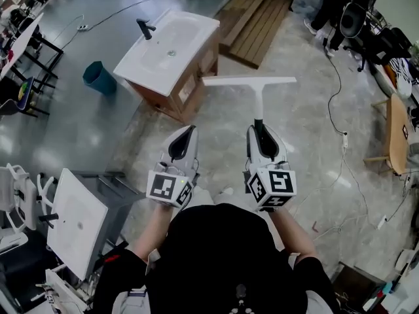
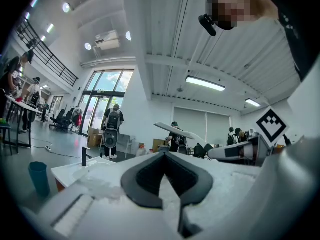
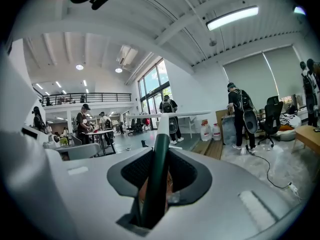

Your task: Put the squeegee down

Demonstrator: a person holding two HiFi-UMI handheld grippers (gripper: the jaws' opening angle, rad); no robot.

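The squeegee (image 1: 249, 81) has a long white blade and a dark handle, and it hangs level over the floor in front of me. My right gripper (image 1: 259, 127) is shut on the handle (image 3: 156, 169), and the blade (image 3: 176, 116) lies crosswise at the far end. My left gripper (image 1: 190, 131) is beside it on the left, shut with nothing between its jaws. In the left gripper view the left gripper (image 2: 162, 159) points level. There the squeegee blade (image 2: 175, 130) and the right gripper (image 2: 240, 150) show at the right.
A white sink basin (image 1: 167, 48) on a wooden cabinet stands ahead on the left, with a teal bin (image 1: 99, 77) beside it. A wooden pallet (image 1: 252, 25) lies further off. A white panel (image 1: 75, 221) is at my left, cables (image 1: 340, 142) cross the floor, and several people stand in the hall.
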